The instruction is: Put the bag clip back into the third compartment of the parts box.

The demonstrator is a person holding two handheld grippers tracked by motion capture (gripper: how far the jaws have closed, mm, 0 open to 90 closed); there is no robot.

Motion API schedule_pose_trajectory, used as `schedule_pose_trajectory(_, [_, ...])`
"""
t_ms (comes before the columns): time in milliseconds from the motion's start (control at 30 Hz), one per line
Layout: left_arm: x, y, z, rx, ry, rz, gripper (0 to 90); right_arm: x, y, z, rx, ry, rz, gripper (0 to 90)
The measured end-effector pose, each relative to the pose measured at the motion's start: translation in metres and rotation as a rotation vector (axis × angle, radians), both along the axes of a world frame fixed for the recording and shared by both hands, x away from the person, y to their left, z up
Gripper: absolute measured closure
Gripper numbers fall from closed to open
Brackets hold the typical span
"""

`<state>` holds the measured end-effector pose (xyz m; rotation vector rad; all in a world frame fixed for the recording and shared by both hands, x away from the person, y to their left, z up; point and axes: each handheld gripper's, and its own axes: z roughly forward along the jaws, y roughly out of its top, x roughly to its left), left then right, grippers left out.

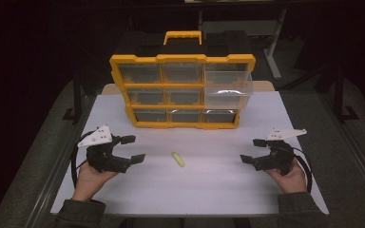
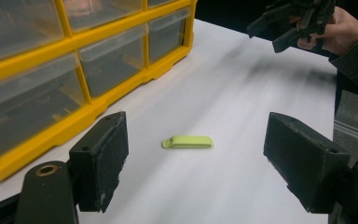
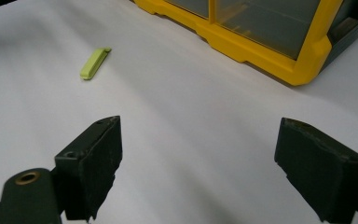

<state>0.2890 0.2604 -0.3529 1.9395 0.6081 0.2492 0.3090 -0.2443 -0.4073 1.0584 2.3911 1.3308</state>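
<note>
Both tongs, left and right, gape empty, flanking the green clip lying ready for pickup before the drawer cabinet.

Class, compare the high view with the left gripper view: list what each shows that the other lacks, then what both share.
High view alone: the organizer's yellow carry handle, its pulled-out top right drawer, and the left gripper from outside, jaws apart, in the person's left hand.

Left gripper view alone: a close look at the left gripper's black pads.

Both: the small green clip lying on the white table, the yellow organizer, and the open right gripper.
</note>
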Motion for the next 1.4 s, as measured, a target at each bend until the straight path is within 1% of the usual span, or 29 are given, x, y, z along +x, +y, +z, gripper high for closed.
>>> schedule_pose_trajectory(33, [0.000, 0.000, 0.000, 0.000, 0.000, 0.000, 22.0, 0.000, 0.000, 0.000, 0.000, -0.002, 0.001, 14.1])
schedule_pose_trajectory(67, [0.000, 0.001, -0.004, -0.002, 0.004, 0.005, 22.0, 0.000, -0.001, -0.001, 0.000, 0.002, -0.003, 14.2])
schedule_pose_trajectory(133, [0.000, 0.002, -0.006, -0.002, 0.007, 0.006, 22.0, 0.000, -0.001, -0.001, -0.002, -0.001, -0.004, 14.1])
schedule_pose_trajectory(200, [-0.001, 0.003, -0.010, 0.006, 0.011, 0.010, 21.9, 0.000, -0.002, -0.002, -0.012, 0.003, -0.008, 14.1])
schedule_pose_trajectory(233, [-0.001, 0.003, -0.010, 0.006, 0.011, 0.010, 21.9, -0.001, -0.002, -0.002, -0.016, -0.002, -0.009, 14.1])
schedule_pose_trajectory(300, [-0.001, 0.003, -0.011, 0.016, 0.005, 0.015, 21.9, -0.001, -0.003, -0.003, -0.013, -0.003, -0.010, 14.1])
schedule_pose_trajectory(400, [-0.002, 0.002, -0.013, 0.017, -0.001, 0.019, 21.9, -0.001, -0.004, -0.003, -0.010, -0.001, -0.010, 14.1])
schedule_pose_trajectory(467, [-0.002, 0.002, -0.014, 0.026, -0.003, 0.020, 21.9, -0.002, -0.003, -0.004, -0.007, 0.006, -0.003, 14.1])
schedule_pose_trajectory(533, [-0.003, 0.002, -0.015, 0.028, -0.003, 0.027, 21.8, -0.002, -0.002, -0.004, -0.008, 0.004, 0.004, 14.1])
schedule_pose_trajectory(567, [-0.003, 0.003, -0.015, 0.034, -0.006, 0.025, 21.8, -0.004, 0.001, -0.003, -0.015, 0.008, 0.010, 14.1])
schedule_pose_trajectory(667, [-0.006, 0.004, -0.016, 0.023, -0.011, 0.035, 21.8, -0.006, 0.003, -0.002, -0.015, -0.001, 0.022, 14.1])
schedule_pose_trajectory(733, [-0.007, 0.005, -0.016, 0.025, -0.020, 0.033, 21.8, -0.008, 0.005, 0.000, -0.013, -0.009, 0.030, 14.1])
schedule_pose_trajectory(767, [-0.007, 0.005, -0.016, 0.016, -0.016, 0.032, 21.8, -0.008, 0.005, 0.000, -0.013, -0.014, 0.034, 14.1])
schedule_pose_trajectory(800, [-0.007, 0.005, -0.017, 0.015, -0.012, 0.034, 21.6, -0.009, 0.007, 0.001, -0.018, -0.017, 0.038, 14.1])
schedule_pose_trajectory(833, [-0.007, 0.005, -0.017, 0.019, -0.012, 0.034, 21.5, -0.009, 0.009, 0.001, -0.037, -0.018, 0.045, 14.1])
schedule_pose_trajectory(900, [-0.006, 0.005, -0.018, 0.021, -0.016, 0.036, 21.4, -0.008, 0.011, 0.002, -0.030, -0.016, 0.049, 14.1])
schedule_pose_trajectory(1033, [-0.005, 0.003, -0.020, 0.018, -0.001, 0.033, 21.1, -0.007, 0.018, 0.006, -0.024, -0.009, 0.081, 14.1])
schedule_pose_trajectory(1067, [-0.005, 0.003, -0.021, 0.021, 0.002, 0.031, 21.1, -0.006, 0.020, 0.007, -0.026, 0.002, 0.088, 14.1])
schedule_pose_trajectory(1100, [-0.004, 0.002, -0.022, 0.035, -0.002, 0.026, 21.1, -0.005, 0.022, 0.008, -0.024, 0.001, 0.094, 14.2])
schedule_pose_trajectory(1133, [-0.004, 0.001, -0.022, 0.039, 0.002, 0.023, 21.0, -0.006, 0.025, 0.010, -0.033, 0.001, 0.100, 14.2])
schedule_pose_trajectory(1167, [-0.004, 0.000, -0.024, 0.025, 0.007, 0.022, 20.8, -0.006, 0.027, 0.010, -0.037, -0.001, 0.104, 14.1])
schedule_pose_trajectory(1233, [-0.003, 0.000, -0.025, 0.034, 0.014, 0.017, 20.8, -0.006, 0.033, 0.014, -0.048, 0.006, 0.113, 14.1])
schedule_pose_trajectory(1300, [-0.003, 0.000, -0.026, 0.026, 0.020, 0.019, 20.5, -0.007, 0.039, 0.019, -0.055, 0.007, 0.123, 14.1])
schedule_pose_trajectory(1367, [-0.003, 0.001, -0.026, 0.031, 0.018, 0.016, 20.4, -0.006, 0.046, 0.025, -0.058, 0.016, 0.140, 14.0])
schedule_pose_trajectory(1400, [-0.003, 0.002, -0.026, 0.024, 0.018, 0.016, 20.4, -0.006, 0.048, 0.027, -0.062, 0.016, 0.146, 14.0])
